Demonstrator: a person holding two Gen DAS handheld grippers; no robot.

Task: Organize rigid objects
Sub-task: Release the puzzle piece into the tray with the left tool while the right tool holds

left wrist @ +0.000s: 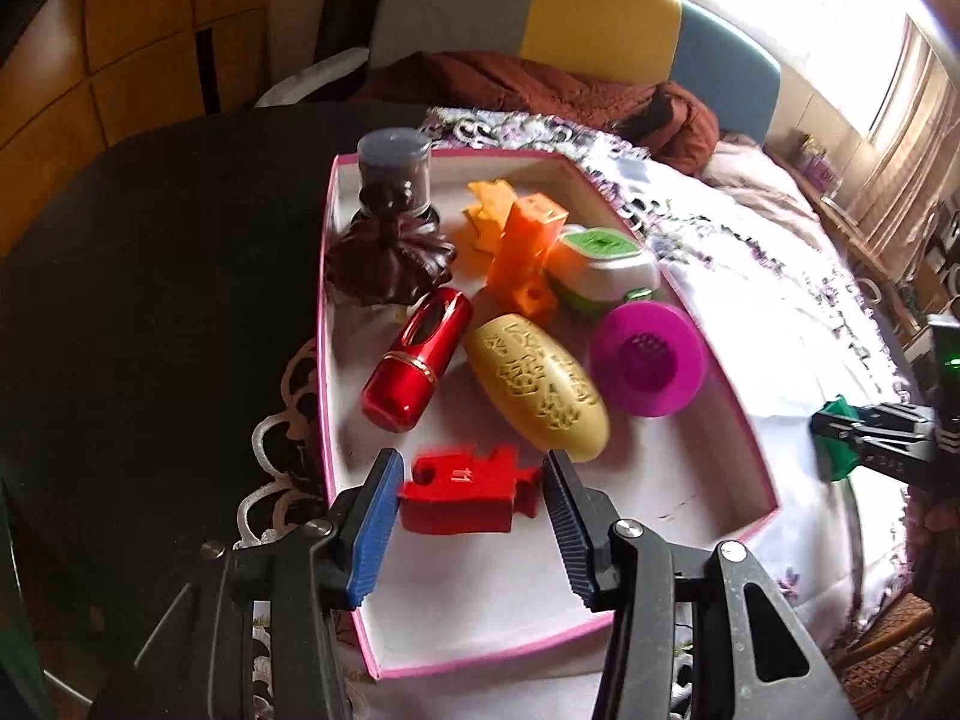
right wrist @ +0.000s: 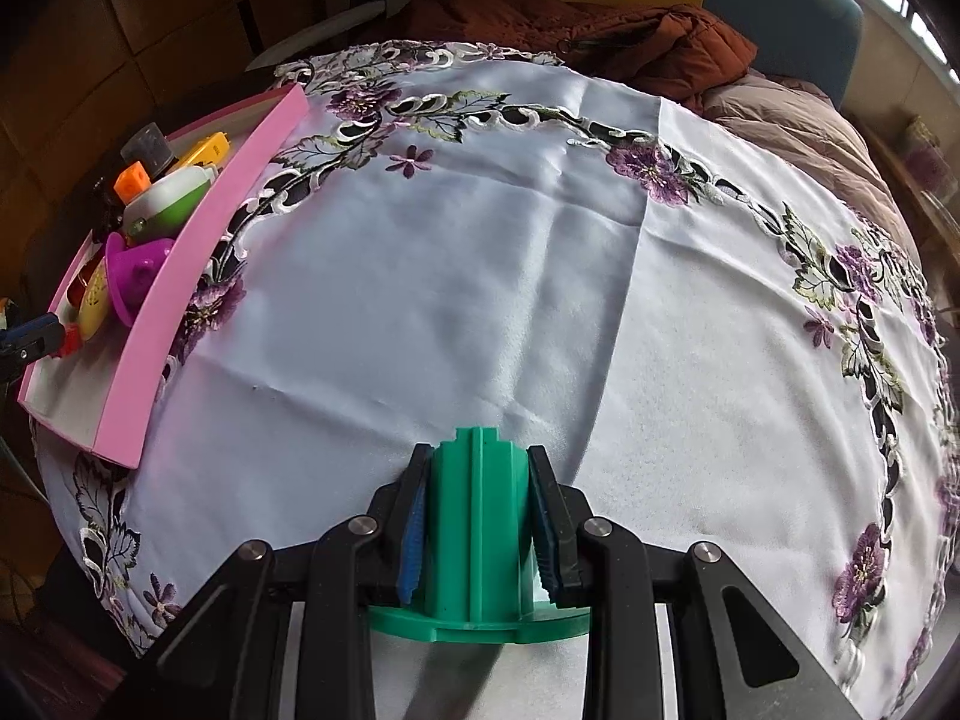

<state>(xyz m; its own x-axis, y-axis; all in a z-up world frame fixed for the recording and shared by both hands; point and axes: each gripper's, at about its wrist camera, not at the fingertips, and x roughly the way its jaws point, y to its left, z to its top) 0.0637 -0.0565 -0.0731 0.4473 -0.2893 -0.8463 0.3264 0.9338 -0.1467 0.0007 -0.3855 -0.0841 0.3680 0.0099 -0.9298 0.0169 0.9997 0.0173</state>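
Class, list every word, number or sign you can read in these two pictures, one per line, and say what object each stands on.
"11" (or "t1", seen upside down): embossed on the red block between the open left hand-held gripper's fingers.
Raised characters on the yellow oval piece: ornate, not readable.
Marking on the right hand-held gripper's arm: too small and blurred.
Nothing readable in the right wrist view.

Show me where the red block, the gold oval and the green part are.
Red block (left wrist: 459,495), left wrist view, its top face.
Gold oval (left wrist: 537,384), left wrist view, its carved upper side.
Green part (right wrist: 477,516), right wrist view, its ribbed body between the claw pads.
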